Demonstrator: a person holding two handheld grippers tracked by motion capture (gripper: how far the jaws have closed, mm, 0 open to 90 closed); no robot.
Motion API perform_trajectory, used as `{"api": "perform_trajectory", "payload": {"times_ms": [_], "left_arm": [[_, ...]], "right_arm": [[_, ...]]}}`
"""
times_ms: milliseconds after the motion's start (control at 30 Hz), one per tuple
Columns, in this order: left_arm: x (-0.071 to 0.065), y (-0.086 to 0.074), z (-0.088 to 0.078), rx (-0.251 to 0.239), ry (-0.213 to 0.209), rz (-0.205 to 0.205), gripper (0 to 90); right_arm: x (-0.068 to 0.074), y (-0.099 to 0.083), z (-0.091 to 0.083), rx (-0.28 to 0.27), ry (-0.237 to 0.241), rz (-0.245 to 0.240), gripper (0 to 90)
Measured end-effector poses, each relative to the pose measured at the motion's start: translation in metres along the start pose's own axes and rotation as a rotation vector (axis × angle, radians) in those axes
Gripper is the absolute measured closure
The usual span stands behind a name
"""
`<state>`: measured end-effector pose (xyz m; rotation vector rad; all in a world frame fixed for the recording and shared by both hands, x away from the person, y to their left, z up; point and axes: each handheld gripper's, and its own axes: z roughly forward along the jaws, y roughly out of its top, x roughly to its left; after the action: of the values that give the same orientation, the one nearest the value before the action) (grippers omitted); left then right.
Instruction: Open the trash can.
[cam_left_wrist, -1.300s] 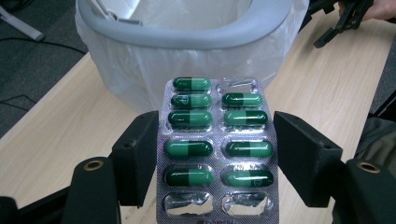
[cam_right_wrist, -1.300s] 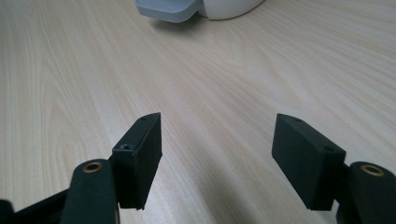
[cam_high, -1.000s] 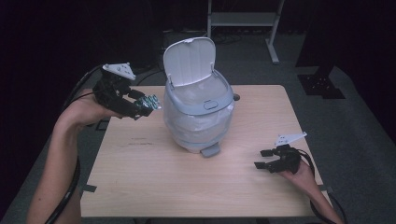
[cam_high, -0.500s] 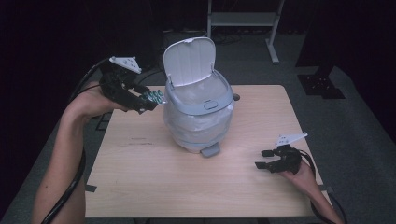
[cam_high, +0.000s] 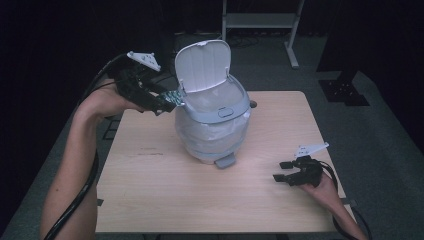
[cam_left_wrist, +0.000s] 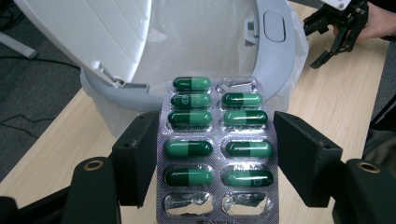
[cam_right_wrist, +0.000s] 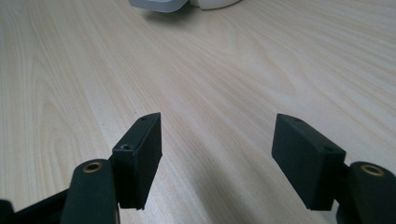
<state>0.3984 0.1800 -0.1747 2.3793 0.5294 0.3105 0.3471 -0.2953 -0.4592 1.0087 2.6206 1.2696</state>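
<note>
Pills in a blister pack (cam_left_wrist: 217, 149) sit between the jaws of the left claw (cam_left_wrist: 217, 163), which grips the pack by its two long edges; the capsules are green, and three pockets, one at the far end and two at the near end, are torn open. In the high view the left claw (cam_high: 167, 102) holds the pack (cam_high: 173, 97) above the desk's (cam_high: 150, 200) far left corner, just beside the rim of the white bin (cam_high: 212, 125). Beyond the pack stands that bin (cam_left_wrist: 275, 56), its lid (cam_high: 202, 65) tipped up and a clear bag lining it. Right claw (cam_high: 289, 176) rests low near the desk's right edge, well apart from the bin, jaws spread wide with nothing between them over bare wood (cam_right_wrist: 215, 93).
</note>
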Motion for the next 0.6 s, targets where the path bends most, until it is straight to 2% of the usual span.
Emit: {"api": "perform_trajectory", "payload": {"times_ms": [600], "left_arm": [[0.005,0.024,0.022,0.019,-0.032,0.027,33.3]], "right_arm": [[-0.002,-0.003,-0.002,-0.006,-0.007,0.014,32.1]]}}
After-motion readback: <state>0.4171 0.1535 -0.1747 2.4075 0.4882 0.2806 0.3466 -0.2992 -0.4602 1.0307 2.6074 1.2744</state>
